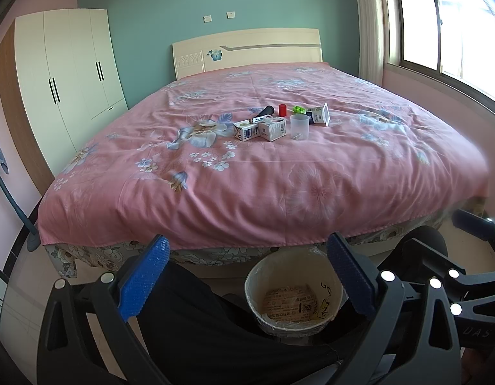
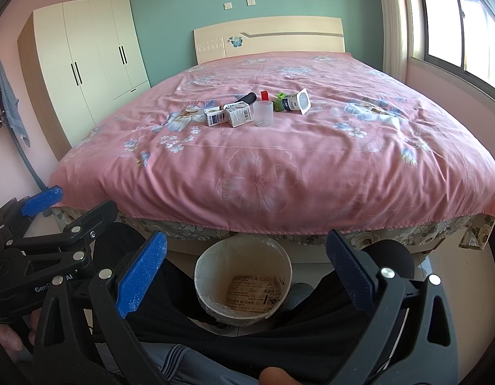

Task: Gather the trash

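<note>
We take the bed as our landmark: pink floral cover, cream headboard against a green wall.

Trash sits in one cluster near the middle of the bed, well apart from the foot edge. From the wardrobe side toward the window side we note: a small white carton, a second white carton touching it, a translucent plastic cup upright just beside them, and a yogurt pot tipped on its side. Behind these, toward the headboard: a dark cylindrical item lying flat, a small red piece upright, a small green piece. What the last three are we cannot tell.

The bin stands on the floor just below the foot of the bed, between a person's dark-trousered legs. It has a clear liner and shows printed card at the bottom.

Left gripper: jaws spread wide, blue pads apart, nothing between them. It is held low, short of the foot of the bed, the bin showing between its fingers.

Right gripper: also wide, holding nothing, at the same low station before the bed's foot, bin framed between its pads.

Wardrobe stands to the bed's left; window to its right.
</note>
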A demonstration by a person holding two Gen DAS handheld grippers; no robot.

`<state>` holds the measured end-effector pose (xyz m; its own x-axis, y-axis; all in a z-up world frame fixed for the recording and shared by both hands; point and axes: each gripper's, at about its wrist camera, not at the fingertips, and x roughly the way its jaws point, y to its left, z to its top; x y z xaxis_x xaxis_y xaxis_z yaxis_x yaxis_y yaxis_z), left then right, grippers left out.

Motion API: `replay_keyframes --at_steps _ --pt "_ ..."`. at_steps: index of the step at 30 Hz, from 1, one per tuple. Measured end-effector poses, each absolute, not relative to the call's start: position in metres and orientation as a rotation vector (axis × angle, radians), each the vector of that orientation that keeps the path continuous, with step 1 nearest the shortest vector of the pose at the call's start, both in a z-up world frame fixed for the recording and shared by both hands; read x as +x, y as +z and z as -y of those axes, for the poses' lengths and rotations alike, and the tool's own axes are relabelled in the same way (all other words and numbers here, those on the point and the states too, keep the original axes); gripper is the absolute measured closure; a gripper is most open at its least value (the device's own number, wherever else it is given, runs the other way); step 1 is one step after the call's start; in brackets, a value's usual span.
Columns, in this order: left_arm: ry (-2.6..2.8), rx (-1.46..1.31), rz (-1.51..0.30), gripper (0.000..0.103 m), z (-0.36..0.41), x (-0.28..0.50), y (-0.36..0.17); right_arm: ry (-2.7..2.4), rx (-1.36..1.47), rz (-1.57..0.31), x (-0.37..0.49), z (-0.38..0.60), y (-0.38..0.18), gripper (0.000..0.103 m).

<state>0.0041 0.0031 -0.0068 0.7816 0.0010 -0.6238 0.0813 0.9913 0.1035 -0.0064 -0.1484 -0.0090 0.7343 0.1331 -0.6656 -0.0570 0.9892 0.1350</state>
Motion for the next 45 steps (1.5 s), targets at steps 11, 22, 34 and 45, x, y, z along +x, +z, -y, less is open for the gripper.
replay_keyframes --at_steps 11,22,34,45 --pt "-0.066 0.111 -0.680 0.003 -0.007 0.007 -0.004 0.113 0.111 -0.738 -0.005 0.148 -0.008 0.005" --pt "-0.109 0.106 -0.713 0.003 -0.025 0.035 -0.021 0.188 0.106 -0.732 0.015 0.165 -0.011 0.005" --pt "-0.164 0.175 -0.763 0.003 -0.047 0.109 -0.018 0.351 -0.015 -0.808 0.090 0.214 0.002 0.005" --pt "-0.255 0.230 -0.821 0.003 -0.056 0.173 -0.003 0.551 -0.211 -0.860 0.151 0.214 0.007 0.005"
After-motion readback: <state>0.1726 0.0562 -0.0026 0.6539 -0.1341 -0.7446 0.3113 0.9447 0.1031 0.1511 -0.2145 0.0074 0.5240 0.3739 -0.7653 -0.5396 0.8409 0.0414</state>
